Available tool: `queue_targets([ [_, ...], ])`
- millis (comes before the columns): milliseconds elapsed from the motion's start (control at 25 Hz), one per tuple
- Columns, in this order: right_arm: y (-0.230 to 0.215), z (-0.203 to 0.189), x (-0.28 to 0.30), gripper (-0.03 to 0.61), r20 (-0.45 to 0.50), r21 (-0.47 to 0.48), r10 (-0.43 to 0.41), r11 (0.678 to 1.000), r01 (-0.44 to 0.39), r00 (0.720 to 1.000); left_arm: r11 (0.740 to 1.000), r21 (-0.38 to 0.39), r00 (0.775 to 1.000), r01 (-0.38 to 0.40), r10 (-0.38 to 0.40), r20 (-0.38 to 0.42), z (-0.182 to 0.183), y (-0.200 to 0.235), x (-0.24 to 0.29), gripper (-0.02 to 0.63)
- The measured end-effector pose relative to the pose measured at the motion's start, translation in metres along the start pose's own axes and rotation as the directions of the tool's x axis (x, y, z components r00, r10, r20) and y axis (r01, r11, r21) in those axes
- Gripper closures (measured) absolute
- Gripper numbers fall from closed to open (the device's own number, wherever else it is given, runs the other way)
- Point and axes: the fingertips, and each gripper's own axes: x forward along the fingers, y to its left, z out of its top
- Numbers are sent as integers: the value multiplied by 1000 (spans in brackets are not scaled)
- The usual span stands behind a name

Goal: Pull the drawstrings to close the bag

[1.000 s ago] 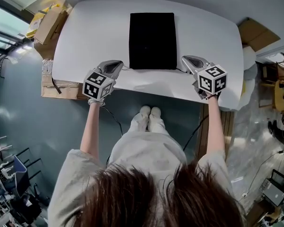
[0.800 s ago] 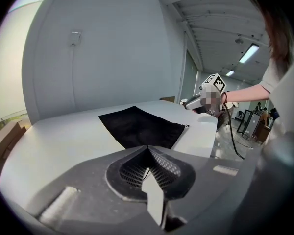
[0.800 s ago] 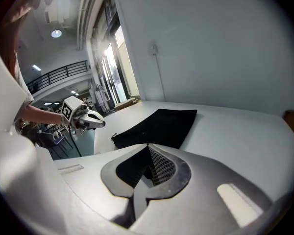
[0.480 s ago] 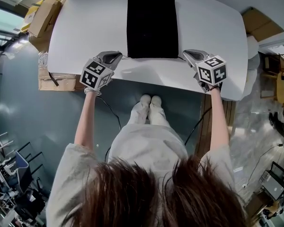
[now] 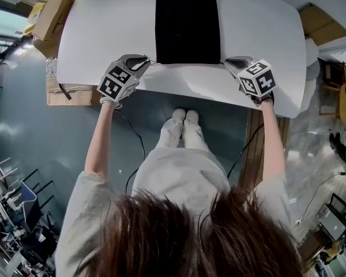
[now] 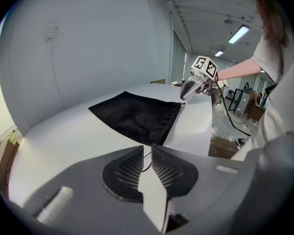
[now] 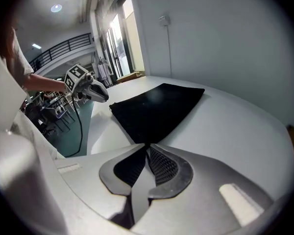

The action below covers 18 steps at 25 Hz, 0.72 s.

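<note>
A flat black drawstring bag [image 5: 187, 25] lies on the white table [image 5: 104, 39], its mouth edge toward me. My left gripper [image 5: 145, 60] sits low by the bag's near left corner. Its jaws have just been opening, and a thin dark drawstring [image 6: 148, 164] runs loose in the narrow gap of the left gripper [image 6: 147, 151]. My right gripper [image 5: 229, 61] is at the near right corner. The jaws of the right gripper [image 7: 148, 148] have also just been opening and stand slightly apart. I cannot make out a string between them.
Cardboard boxes [image 5: 49, 16] stand on the floor off the table's left end, with another [image 5: 69, 94] under its near left edge. A black cable [image 5: 135, 137] trails from the left gripper. The table's near edge runs just behind both grippers.
Both grippers have come down closer to the tabletop beside the bag's near corners. The bag has stayed flat in the same place.
</note>
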Motion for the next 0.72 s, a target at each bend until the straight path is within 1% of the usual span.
queue_targets([
  [120, -1, -5, 3, 525, -40, -26, 2, 1000, -3, 999, 999, 31, 1000, 17, -17, -14, -1, 0, 3, 555],
  [240, -1, -9, 5, 525, -82, -43, 15, 999, -18, 997, 998, 54, 999, 43, -41, -26, -1, -3, 7, 543],
  [400, -1, -13, 7, 499, -126, -76, 17, 997, -27, 992, 992, 108, 995, 72, -65, -70, -4, -6, 13, 517],
  [560, -1, -17, 13, 483, -164, -102, 15, 994, -32, 986, 985, 142, 992, 97, -84, -94, -6, -8, 20, 515],
  [720, 0, -21, 17, 463, -201, -131, 15, 990, -42, 979, 976, 186, 988, 112, -89, -126, -2, -12, 24, 499],
])
